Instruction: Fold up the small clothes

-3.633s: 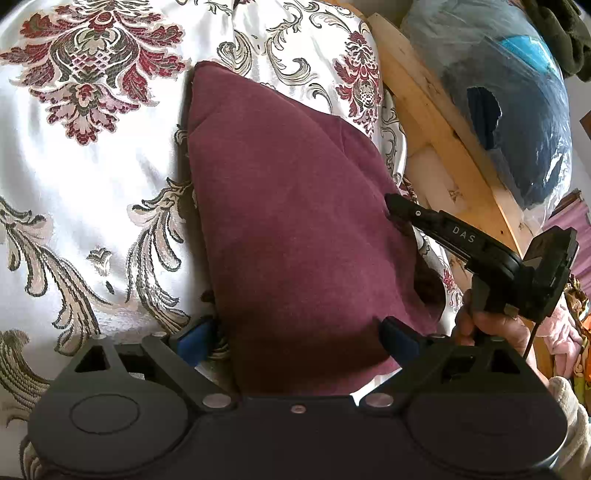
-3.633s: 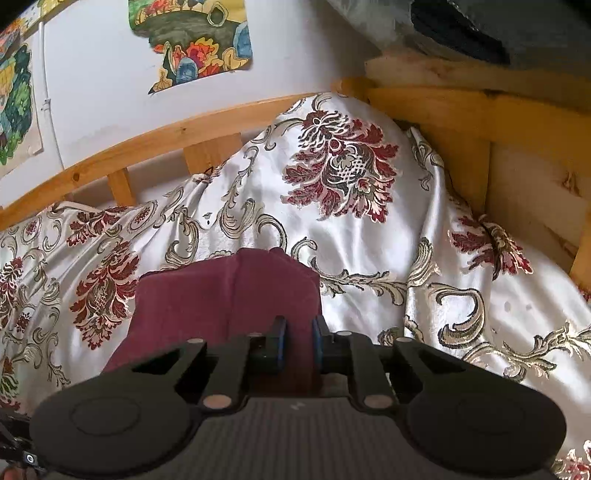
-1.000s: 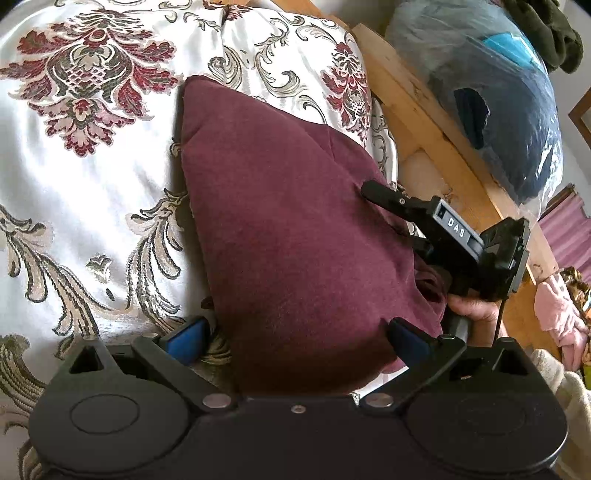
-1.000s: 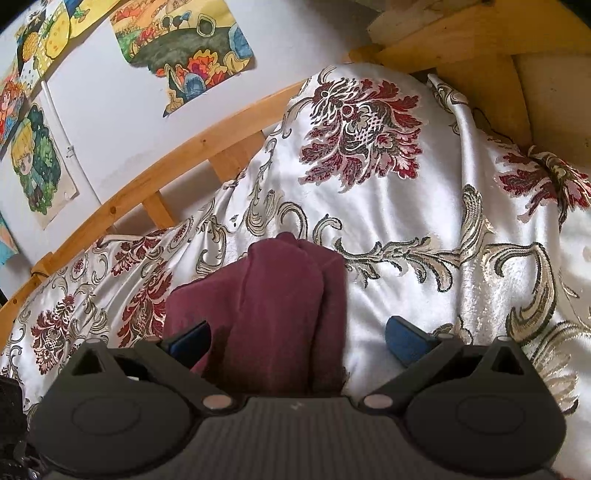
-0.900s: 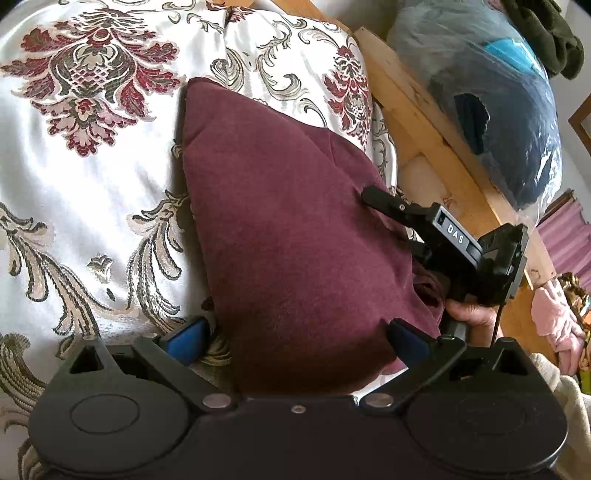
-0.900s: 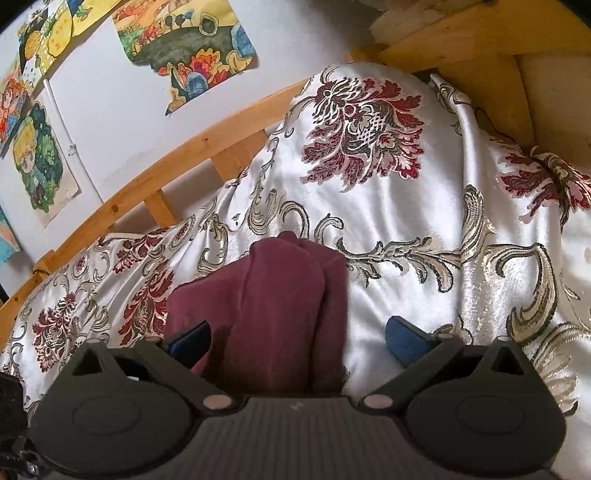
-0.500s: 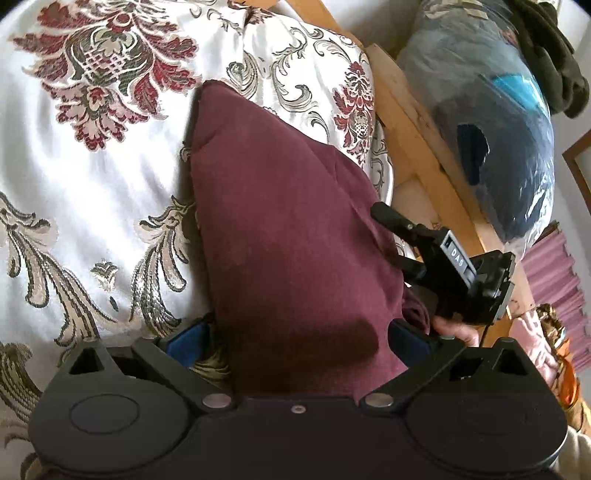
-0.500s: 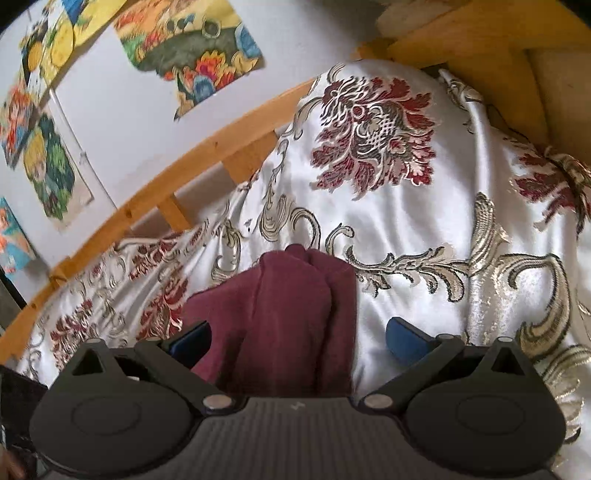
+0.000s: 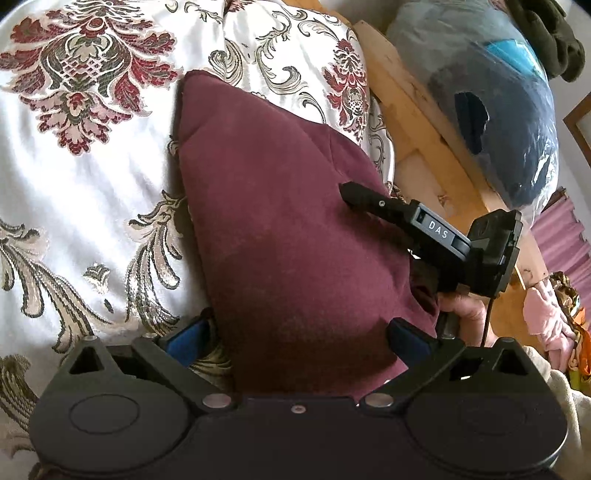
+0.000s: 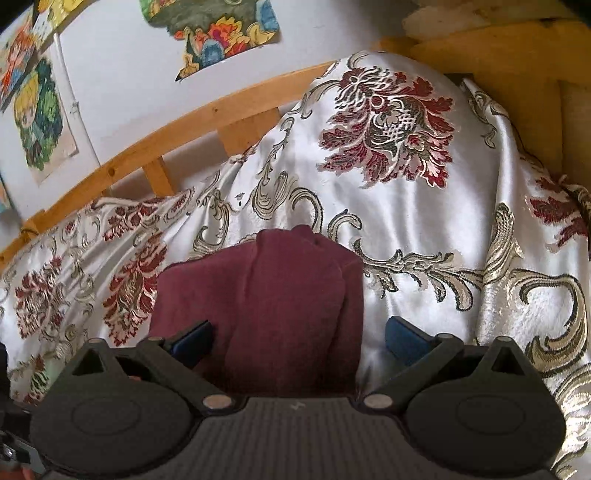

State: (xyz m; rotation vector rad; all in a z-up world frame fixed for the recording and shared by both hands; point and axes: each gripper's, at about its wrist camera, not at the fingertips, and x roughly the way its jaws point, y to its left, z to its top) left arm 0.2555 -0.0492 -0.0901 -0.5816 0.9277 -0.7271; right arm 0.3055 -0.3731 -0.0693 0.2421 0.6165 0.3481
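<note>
A bed cover (image 9: 66, 206) of shiny white cloth with dark red flowers and grey-gold scrolls fills most of both views. It lies inside a wooden frame (image 10: 192, 122), and behind the frame there is a white wall with coloured drawings (image 10: 221, 29). Past the frame on the other side a big plastic bag (image 9: 491, 96) with dark things inside is seen.

On the cover lies the maroon garment (image 9: 280, 229), already folded into a flat long shape. In the left wrist view its long axis goes straight away from the camera, from a wide end near the fingers to a narrower end far on the cover.

The left gripper (image 9: 295, 334) is wide open and holds nothing; the wide near end of the garment lies between its two blue pads (image 9: 184, 338), which stand at the two sides of the cloth. The right gripper (image 10: 297, 338) is also wide open and empty. It comes from the side edge of the garment, and in the left view one black finger of it lies over the cloth, near the edge.

I judge that the next fold goes along the long axis. The left gripper is the nearer one to the wide end, so it is better placed to lift this end toward the far one.
</note>
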